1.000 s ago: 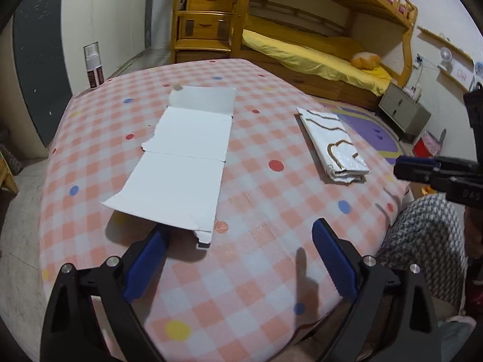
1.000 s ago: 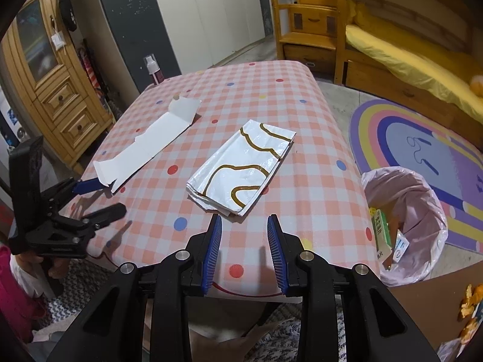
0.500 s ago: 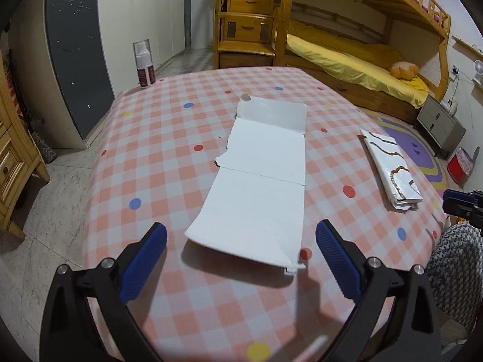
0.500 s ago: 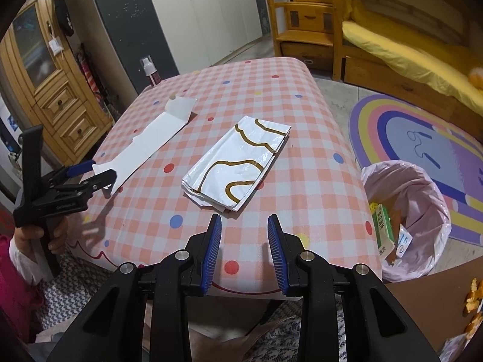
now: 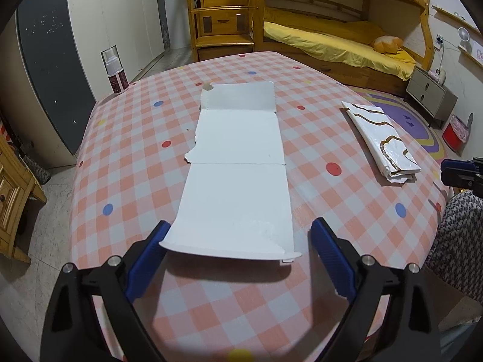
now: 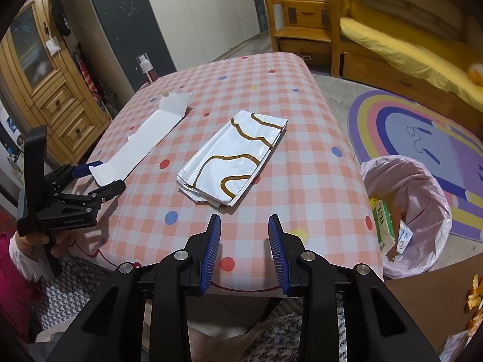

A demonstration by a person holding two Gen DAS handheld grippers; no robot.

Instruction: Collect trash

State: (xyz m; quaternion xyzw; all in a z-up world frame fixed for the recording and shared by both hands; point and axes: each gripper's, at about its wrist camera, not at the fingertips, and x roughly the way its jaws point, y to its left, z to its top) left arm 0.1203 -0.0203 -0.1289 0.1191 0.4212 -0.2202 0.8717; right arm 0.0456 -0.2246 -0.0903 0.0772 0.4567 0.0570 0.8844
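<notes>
- Between the left gripper's (image 5: 238, 235) wide, just-narrowing jaws: the flattened white carton's (image 5: 238, 181) near end, pads not pressing.
- Ahead of the right gripper (image 6: 244, 241), half-open, empty: a folded foil bag (image 6: 232, 157).

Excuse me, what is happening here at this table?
A person is collecting trash with a gripper in each hand. The left gripper has its jaws wide on either side of the near end of the flattened white carton; they have just closed a little but do not grip it yet. The right gripper hovers empty before the folded plastic bag. A lined bin waits beside the table.
</notes>
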